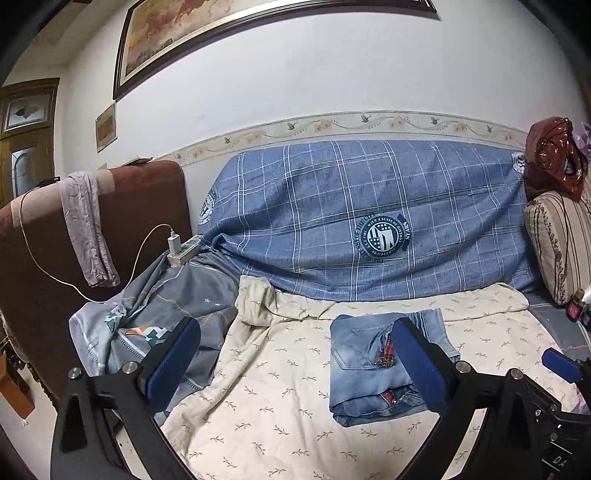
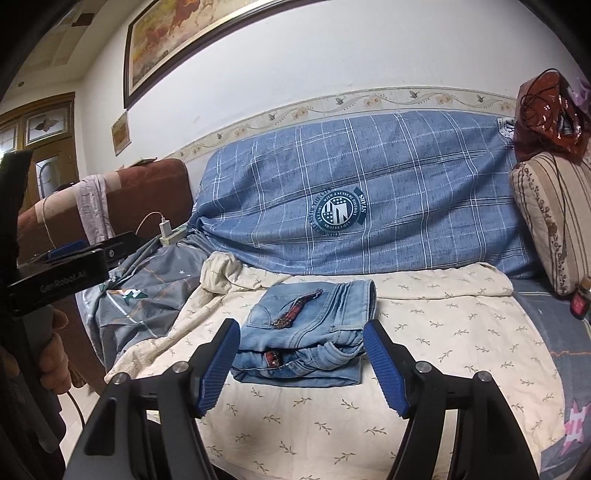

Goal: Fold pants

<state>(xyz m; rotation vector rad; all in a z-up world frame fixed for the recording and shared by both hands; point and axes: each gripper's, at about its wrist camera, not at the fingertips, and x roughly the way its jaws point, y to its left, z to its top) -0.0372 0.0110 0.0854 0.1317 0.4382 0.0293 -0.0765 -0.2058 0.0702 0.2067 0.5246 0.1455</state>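
Presently, at far left a brown armchair (image 1: pixel 147 206) stands with a pale cloth (image 1: pixel 86 229) draped over its back. Just right of it a power strip (image 1: pixel 183 251) rests on the sofa arm, a white charger (image 1: pixel 173 243) plugged into it and its cable trailing across the armchair. Below that lies a rumpled grey sheet (image 1: pixel 192 295).

The left gripper (image 1: pixel 295 365) hangs above the near edge of the sofa, its blue pads wide apart and nothing between them. In the right wrist view a hand (image 2: pixel 55 354) grips its handle at the left edge.

A cream sheet (image 1: pixel 280 413) with a sprig print covers the seat. On it, towards the middle, lie the jeans (image 2: pixel 314 332), folded into a compact square bundle, flat, with a red trim showing at the folds. Neither gripper touches them.

The right gripper (image 2: pixel 303 365) hangs near and above the bundle, jaws well apart and empty; the jeans show beyond the gap between the pads.

Behind, a blue check cover (image 1: pixel 369 206) with a round crest drapes the sofa back. At right a striped cushion (image 1: pixel 557 243) leans upright, a brown bag (image 1: pixel 554 155) above it. A framed picture (image 1: pixel 221 33) hangs on the wall.
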